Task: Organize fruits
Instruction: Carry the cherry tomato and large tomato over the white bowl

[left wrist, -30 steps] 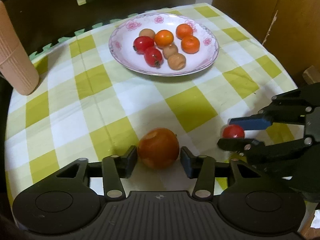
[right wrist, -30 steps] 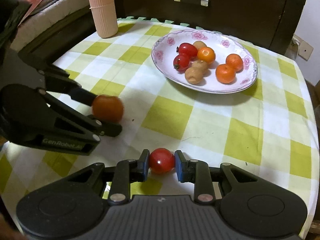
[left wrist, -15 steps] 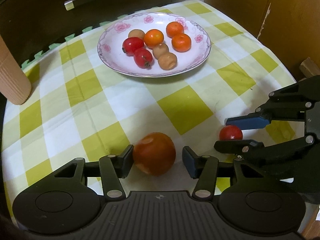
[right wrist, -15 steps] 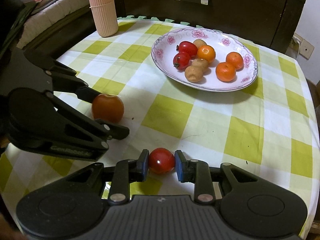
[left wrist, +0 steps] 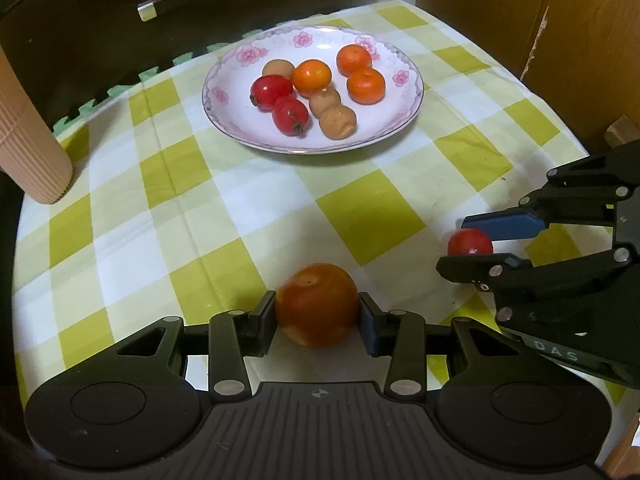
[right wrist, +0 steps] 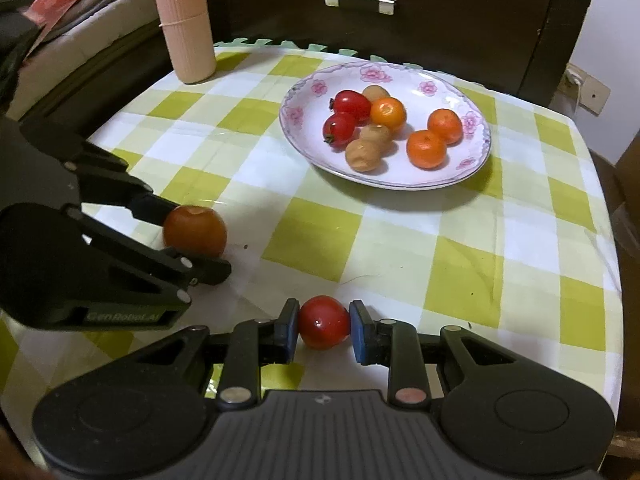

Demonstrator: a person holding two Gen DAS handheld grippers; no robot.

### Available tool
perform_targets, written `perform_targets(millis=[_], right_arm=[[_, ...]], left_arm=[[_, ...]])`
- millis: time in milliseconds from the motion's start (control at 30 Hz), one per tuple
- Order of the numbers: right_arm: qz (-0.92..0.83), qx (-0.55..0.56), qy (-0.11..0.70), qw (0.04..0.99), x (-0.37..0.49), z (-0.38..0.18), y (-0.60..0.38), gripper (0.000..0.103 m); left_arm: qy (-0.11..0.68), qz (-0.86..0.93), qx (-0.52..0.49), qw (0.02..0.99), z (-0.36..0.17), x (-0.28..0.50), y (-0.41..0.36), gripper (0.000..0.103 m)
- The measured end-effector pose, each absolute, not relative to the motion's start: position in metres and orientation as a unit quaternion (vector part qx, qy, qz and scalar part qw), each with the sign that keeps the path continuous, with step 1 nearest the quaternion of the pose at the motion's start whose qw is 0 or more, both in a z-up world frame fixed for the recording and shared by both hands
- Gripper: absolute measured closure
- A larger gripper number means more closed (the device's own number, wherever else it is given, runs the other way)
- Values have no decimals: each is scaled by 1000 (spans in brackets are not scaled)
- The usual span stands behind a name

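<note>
Left wrist view is showing the left gripper point(left wrist: 318, 316) pinching a big orange-red fruit point(left wrist: 317, 304), both pads pressed flat against its sides. It's sitting near the front edge of the checked tablecloth point(left wrist: 240, 208), and I can't tell for sure whether it's lifted off the cloth yet. Over in the right wrist view, the right gripper point(right wrist: 323, 326) is doing the same thing with a small red tomato point(right wrist: 324, 322): jaws are narrow, and the pads look to be touching it on each side.

So both tongs are holding something, and this is looking like the pick-up step happening with two hands at once. The flowered plate point(left wrist: 408, 116) is waiting toward the back of the table, well apart from both grippers, already carrying two tomatoes, three oranges and three brownish fruits.

Next move, I'm guessing, is lifting both fruits and carrying them over the rim. The open spots are looking to be along the front and left of the plate, so I'm thinking each piece needs setting down gently there, without bumping the round stuff and sending it rolling
</note>
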State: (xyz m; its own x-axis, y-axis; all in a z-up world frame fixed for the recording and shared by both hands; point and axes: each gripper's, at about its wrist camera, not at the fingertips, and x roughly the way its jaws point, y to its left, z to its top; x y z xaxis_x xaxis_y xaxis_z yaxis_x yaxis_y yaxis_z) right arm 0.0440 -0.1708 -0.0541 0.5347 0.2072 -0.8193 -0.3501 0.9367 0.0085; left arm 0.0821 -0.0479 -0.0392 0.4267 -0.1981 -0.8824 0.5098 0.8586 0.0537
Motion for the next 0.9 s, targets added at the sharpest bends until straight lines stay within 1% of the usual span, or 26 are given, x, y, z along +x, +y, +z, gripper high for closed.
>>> perform_targets(millis=[500, 900], right_arm=[[136, -62, 441, 885, 54, -39, -175, 77], [117, -48, 421, 898, 74, -22, -185, 77]], left_arm=[[470, -204, 143, 847, -22, 87, -55, 53], [449, -200, 130, 861, -6, 108, -62, 54]])
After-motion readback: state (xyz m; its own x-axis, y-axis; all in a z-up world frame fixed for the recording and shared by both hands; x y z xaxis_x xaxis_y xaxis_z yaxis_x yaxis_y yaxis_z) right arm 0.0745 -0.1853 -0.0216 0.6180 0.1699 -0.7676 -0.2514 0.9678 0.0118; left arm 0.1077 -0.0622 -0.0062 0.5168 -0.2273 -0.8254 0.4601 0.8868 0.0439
